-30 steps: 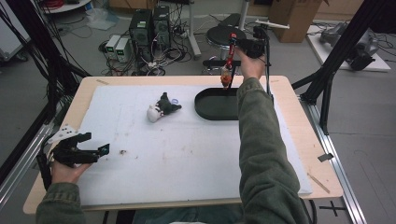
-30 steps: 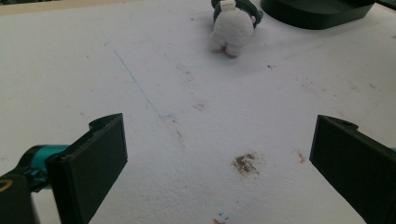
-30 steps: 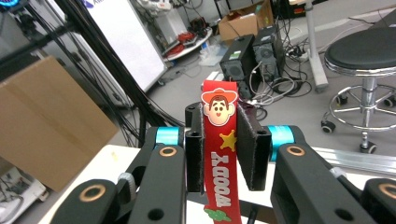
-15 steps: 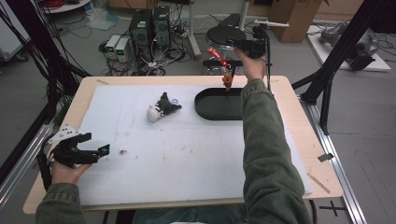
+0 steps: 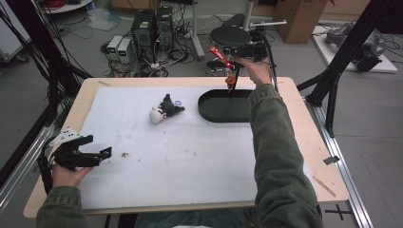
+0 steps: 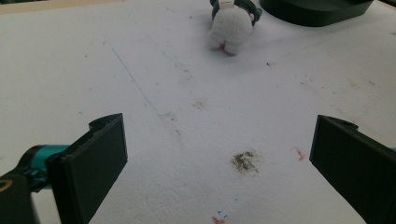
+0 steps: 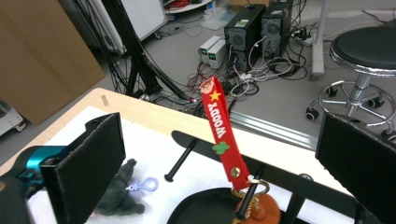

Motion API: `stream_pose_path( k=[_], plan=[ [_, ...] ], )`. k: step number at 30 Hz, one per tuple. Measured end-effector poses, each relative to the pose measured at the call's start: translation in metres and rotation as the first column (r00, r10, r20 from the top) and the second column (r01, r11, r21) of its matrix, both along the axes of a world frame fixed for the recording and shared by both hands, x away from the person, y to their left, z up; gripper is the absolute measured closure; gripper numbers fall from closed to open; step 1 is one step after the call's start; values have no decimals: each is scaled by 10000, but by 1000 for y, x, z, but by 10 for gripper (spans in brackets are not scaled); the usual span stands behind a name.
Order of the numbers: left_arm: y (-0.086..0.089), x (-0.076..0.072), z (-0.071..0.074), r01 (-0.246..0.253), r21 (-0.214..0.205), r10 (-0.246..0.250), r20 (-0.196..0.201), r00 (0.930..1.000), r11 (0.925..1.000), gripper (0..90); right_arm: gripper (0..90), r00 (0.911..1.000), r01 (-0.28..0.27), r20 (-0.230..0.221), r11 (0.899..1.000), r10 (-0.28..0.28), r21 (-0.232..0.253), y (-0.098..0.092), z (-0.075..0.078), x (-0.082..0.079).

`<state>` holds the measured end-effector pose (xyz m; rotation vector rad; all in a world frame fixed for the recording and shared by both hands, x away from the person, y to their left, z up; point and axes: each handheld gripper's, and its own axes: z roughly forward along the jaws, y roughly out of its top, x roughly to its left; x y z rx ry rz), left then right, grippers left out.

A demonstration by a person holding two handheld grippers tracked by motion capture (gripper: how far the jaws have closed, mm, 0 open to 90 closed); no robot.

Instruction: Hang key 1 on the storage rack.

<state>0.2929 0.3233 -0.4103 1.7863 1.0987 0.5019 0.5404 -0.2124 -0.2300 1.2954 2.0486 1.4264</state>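
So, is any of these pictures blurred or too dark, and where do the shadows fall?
High view: even light, slightly soft; the red strap is small. Left gripper view: the white mat is bright, the plush toy a little soft, with a faint shadow beside it. Right gripper view: the strap's lettering is sharp, while the near black jaws are dark and without detail.

"WOODY" in white letters, upside down, on the red strap [image 7: 221,132]
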Motion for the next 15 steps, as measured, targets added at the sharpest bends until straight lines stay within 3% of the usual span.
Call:
stream_pose_path(
  k=[15],
  plan=[
    [0,0,1,-3,-5,3,-4,10000,10000,44,7,9992,-400,89,9991,398,159,-13,-10,-29]
  ],
)
